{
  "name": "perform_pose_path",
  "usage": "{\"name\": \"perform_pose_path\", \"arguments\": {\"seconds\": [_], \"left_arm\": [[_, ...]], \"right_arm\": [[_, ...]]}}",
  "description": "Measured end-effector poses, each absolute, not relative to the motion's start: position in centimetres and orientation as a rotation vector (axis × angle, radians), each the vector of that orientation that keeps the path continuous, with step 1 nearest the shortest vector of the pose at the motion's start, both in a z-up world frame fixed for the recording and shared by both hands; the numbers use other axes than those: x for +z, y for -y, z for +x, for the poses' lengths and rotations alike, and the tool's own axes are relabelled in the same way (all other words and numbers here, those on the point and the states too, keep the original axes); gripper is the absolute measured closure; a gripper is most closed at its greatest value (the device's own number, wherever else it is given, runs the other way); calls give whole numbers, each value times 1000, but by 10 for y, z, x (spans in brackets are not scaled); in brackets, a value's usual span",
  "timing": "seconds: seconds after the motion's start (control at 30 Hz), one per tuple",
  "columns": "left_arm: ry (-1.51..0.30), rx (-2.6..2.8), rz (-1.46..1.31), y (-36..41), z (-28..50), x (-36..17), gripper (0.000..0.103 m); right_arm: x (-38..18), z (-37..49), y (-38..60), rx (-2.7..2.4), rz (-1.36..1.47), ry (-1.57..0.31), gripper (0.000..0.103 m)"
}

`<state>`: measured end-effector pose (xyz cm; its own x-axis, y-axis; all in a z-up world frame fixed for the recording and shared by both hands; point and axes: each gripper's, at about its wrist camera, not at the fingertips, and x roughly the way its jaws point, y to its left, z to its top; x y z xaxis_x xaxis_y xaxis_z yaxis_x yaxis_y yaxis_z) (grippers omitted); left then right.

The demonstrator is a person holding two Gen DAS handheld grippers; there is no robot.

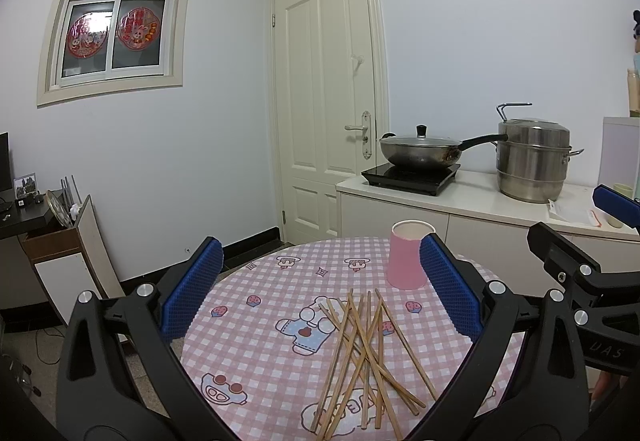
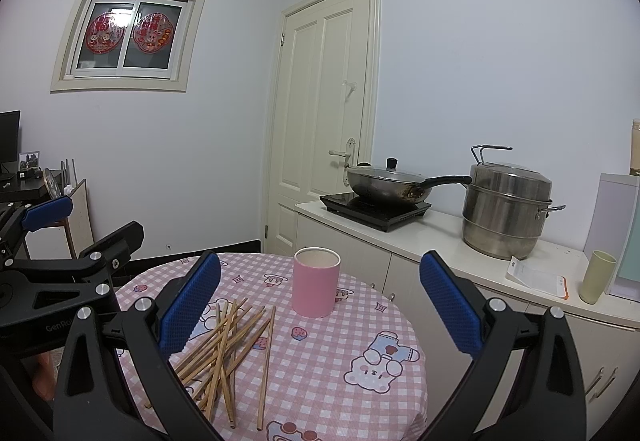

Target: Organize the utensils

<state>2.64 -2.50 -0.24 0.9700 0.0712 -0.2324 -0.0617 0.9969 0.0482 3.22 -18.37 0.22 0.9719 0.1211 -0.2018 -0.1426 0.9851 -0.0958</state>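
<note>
Hovering over the near edge of a round table (image 1: 256, 321), both grippers hold nothing; the left gripper (image 1: 320, 293) has its jaws spread wide, blue pads (image 1: 192, 293) apart, and the right gripper (image 2: 320, 305) beside it stands just as wide, its jaws empty too; between them, on the pink checked cloth, the chopsticks (image 1: 364, 357) lie in a loose crossed heap, flat on the table, touching neither gripper; just beyond the heap, a little apart from it, a pink cup (image 2: 316, 283) stands upright with its mouth open; past the table's far edge runs a white counter (image 2: 440, 241), where a lidded wok (image 2: 386, 187) sits on a black cooktop (image 2: 372, 211); to the right of it stands a steel steamer pot (image 2: 506, 215), and further right a pale green cup (image 2: 596, 275); behind all this are a cream door (image 2: 320, 113) and, off to the left, a window (image 2: 128, 37) with red paper cuttings.
</note>
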Motion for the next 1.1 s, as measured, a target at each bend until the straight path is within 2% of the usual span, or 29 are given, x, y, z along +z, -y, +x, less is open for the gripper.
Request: {"name": "perform_pose_path", "arguments": {"seconds": [1.1], "left_arm": [[-241, 65, 40, 23, 27, -1, 6]], "right_arm": [[3, 32, 184, 133, -110, -197, 7]]}}
